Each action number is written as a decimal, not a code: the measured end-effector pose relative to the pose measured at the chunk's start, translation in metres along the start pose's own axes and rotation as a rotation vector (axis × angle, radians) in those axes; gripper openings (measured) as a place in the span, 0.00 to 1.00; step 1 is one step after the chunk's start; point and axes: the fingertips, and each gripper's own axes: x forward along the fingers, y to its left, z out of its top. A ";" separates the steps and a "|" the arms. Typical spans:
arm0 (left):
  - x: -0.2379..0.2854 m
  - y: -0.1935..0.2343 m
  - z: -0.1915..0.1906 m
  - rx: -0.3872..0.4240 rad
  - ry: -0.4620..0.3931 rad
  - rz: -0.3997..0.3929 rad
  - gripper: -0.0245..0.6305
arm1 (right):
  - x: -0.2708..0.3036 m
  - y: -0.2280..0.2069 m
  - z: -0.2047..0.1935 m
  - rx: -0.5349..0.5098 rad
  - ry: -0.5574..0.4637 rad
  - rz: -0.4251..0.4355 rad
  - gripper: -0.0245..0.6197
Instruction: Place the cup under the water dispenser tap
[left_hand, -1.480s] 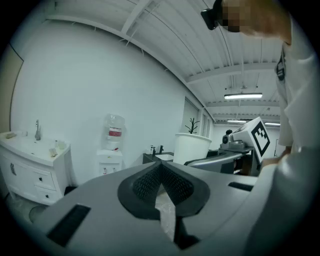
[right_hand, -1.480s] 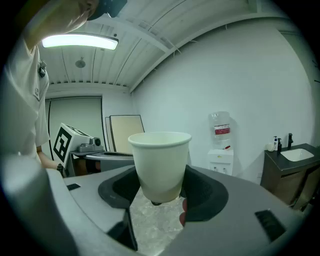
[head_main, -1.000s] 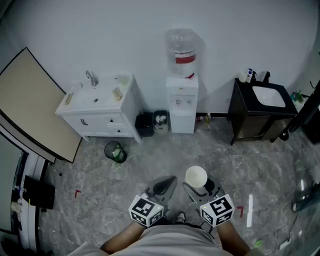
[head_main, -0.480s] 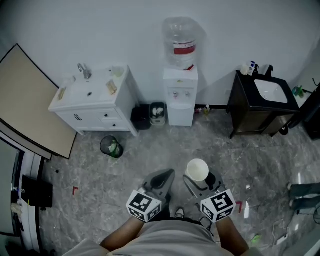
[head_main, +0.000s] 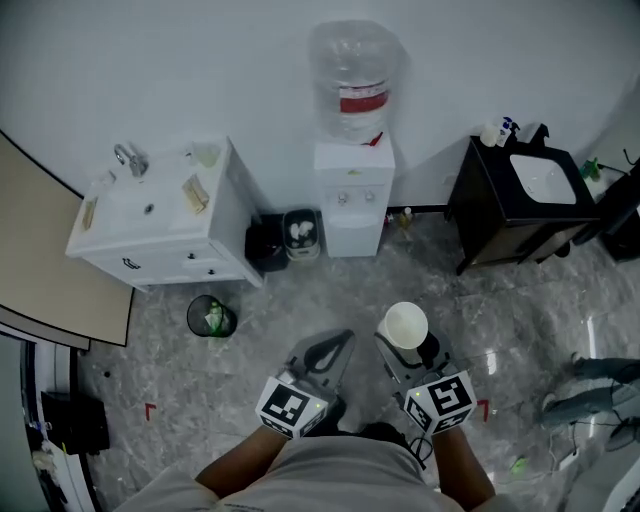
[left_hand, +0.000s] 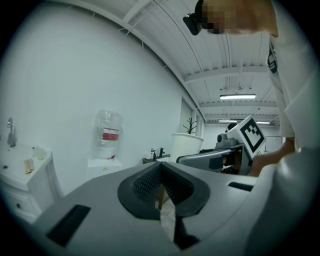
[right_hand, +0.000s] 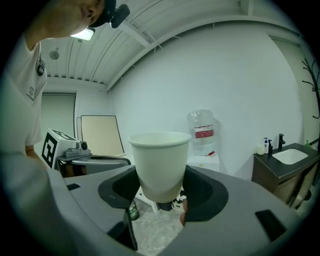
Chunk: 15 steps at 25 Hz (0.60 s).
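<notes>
The right gripper (head_main: 408, 348) squeezes a white paper cup (head_main: 405, 324), which looks empty. It stands straight up, mouth to the ceiling, at 6 o'clock from the water dispenser (head_main: 351, 195), well apart. The left gripper (head_main: 331, 352) is closed on nothing. A round bin (head_main: 207, 317) holds something green.

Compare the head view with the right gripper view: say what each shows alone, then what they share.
Head view only: the top of the white sink cabinet with its faucet, and the marker cube on the right gripper. Right gripper view only: the ceiling and a lit ceiling lamp. Both: the paper cup held in the right gripper, the water dispenser against the wall, the black sink cabinet, the tan board and the left gripper.
</notes>
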 end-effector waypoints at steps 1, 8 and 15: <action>0.007 0.012 0.001 0.003 0.002 -0.013 0.05 | 0.014 -0.004 0.003 -0.002 -0.001 -0.012 0.47; 0.054 0.080 0.009 -0.004 -0.001 -0.048 0.05 | 0.084 -0.033 0.010 -0.008 0.008 -0.061 0.47; 0.116 0.133 0.001 -0.039 0.015 -0.044 0.05 | 0.144 -0.085 0.012 0.000 0.017 -0.059 0.47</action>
